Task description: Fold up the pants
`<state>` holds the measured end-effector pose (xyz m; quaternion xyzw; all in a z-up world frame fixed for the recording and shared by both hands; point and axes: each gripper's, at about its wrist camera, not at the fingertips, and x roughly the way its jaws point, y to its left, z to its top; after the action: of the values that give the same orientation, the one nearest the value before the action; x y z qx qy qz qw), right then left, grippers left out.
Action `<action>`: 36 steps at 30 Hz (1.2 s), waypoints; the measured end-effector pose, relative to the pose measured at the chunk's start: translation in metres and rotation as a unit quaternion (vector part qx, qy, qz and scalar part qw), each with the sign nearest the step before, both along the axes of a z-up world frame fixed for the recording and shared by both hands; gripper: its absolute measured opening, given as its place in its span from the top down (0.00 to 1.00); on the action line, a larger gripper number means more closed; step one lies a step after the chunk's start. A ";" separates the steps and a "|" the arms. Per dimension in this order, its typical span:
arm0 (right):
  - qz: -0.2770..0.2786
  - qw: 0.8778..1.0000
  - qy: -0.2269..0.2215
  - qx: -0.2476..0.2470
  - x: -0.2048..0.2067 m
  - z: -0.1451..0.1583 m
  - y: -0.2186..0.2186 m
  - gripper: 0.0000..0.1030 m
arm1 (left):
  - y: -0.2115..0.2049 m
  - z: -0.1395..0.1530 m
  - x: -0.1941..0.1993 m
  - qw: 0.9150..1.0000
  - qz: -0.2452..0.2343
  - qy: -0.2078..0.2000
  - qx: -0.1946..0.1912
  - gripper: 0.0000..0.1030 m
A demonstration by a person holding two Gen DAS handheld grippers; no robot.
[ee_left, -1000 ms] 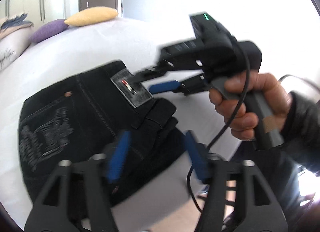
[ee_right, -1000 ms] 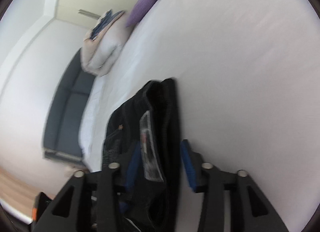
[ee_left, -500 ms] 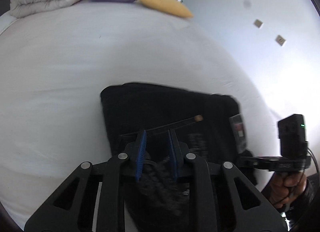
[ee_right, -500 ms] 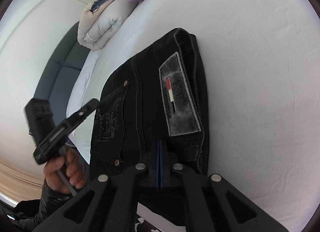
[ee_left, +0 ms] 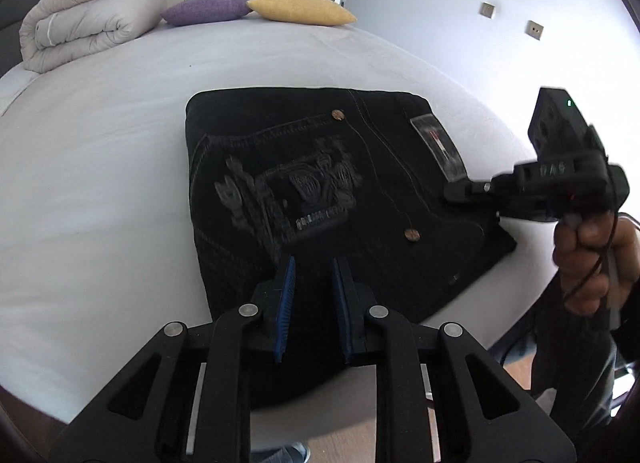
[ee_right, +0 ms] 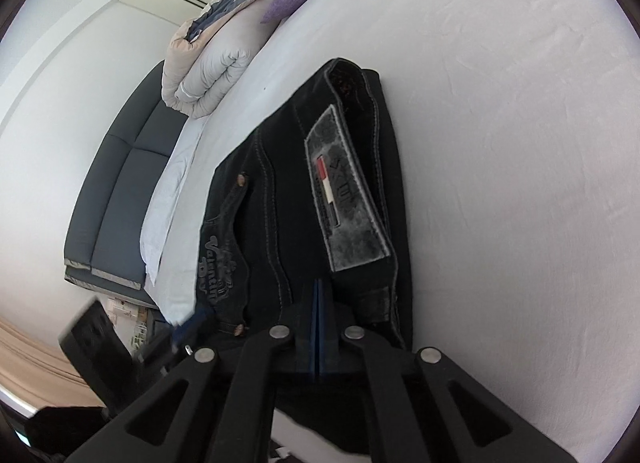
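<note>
**Item: black jeans [ee_left: 320, 167], folded bundle, on bed [ee_left: 100, 151]**

Hazards, as judged from here:
- Top layers may slide or fan open if the bundle is lifted or dragged from one edge only. It is held at its near edge, and the stack is thick.
- Near edge lies at the bed's edge and seems to hang over it, so a careless tug toward the person could pull the bundle off onto the floor.
- Right claw [ee_right: 318, 303] is fully closed, pads flush, nothing visible between them. If it is meant to steady the waistband, it can only push, and a push may skew the fold.

Condition: compact rectangle, seat side up. Embroidered back pocket with two copper rivets. Grey leather patch [ee_left: 438, 143] with red-and-white stripe at the waistband end. Edges fairly square, with the waistband layers gaping slightly at the far corner. Heavy denim, likely stiff, should hold a crease.

Handling: left claw [ee_left: 313, 295] has just been closing. Its jaws stand narrow with dark denim between the blue pads, apparently pinching the near edge. The right claw's tip is at the waistband edge beside the patch, carried by a person's hand [ee_left: 588, 247].

Surroundings: rolled duvet [ee_left: 80, 19], purple cushion [ee_left: 204, 9] and yellow cushion [ee_left: 300, 7] at the far end, well apart. Dark sofa [ee_right: 120, 191] beside the bed.
</note>
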<state>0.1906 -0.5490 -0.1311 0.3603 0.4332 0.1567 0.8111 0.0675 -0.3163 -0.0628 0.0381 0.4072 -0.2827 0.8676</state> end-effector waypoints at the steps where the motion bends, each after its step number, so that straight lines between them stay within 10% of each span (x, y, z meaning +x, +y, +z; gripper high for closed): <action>1: 0.007 1.000 -0.007 -0.004 -0.003 0.004 0.003 1.00 | 0.002 -0.001 -0.003 1.000 0.002 -0.001 -0.002 0.82; 10: 0.014 0.999 -0.048 -0.013 -0.025 -0.004 0.005 0.96 | -0.001 -0.005 -0.009 1.000 -0.005 0.008 -0.026 0.82; 14: 0.011 0.995 -0.104 0.006 -0.035 0.038 0.003 0.29 | 0.024 0.026 -0.010 0.998 0.000 0.011 -0.066 0.82; 15: -0.002 0.993 -0.119 -0.003 -0.038 0.045 -0.002 0.27 | 0.031 0.035 -0.009 0.997 0.004 0.003 -0.072 0.80; 17: -0.015 0.993 -0.118 0.001 -0.032 0.052 -0.017 0.27 | 0.043 0.046 0.000 0.996 0.016 -0.002 -0.086 0.58; 18: -0.021 0.994 -0.106 0.004 -0.026 0.050 -0.023 0.27 | 0.050 0.050 0.007 0.995 0.025 -0.002 -0.100 0.24; 20: -0.032 0.997 -0.075 -0.003 -0.012 0.042 -0.032 0.32 | 0.063 0.055 0.023 0.989 0.052 -0.007 -0.135 0.10; 33: -0.005 0.999 0.028 0.014 0.061 -0.005 -0.020 0.44 | 0.046 -0.011 0.126 0.972 0.051 0.191 -0.130 0.14; 36: -0.002 0.999 0.031 0.011 0.068 -0.008 -0.016 0.49 | 0.036 -0.014 0.132 0.972 0.042 0.201 -0.111 0.50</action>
<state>0.2586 -0.5647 -0.1388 0.3752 0.4552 0.1487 0.7937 0.1996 -0.2805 -0.0768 -0.1333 0.5408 -0.2910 0.7779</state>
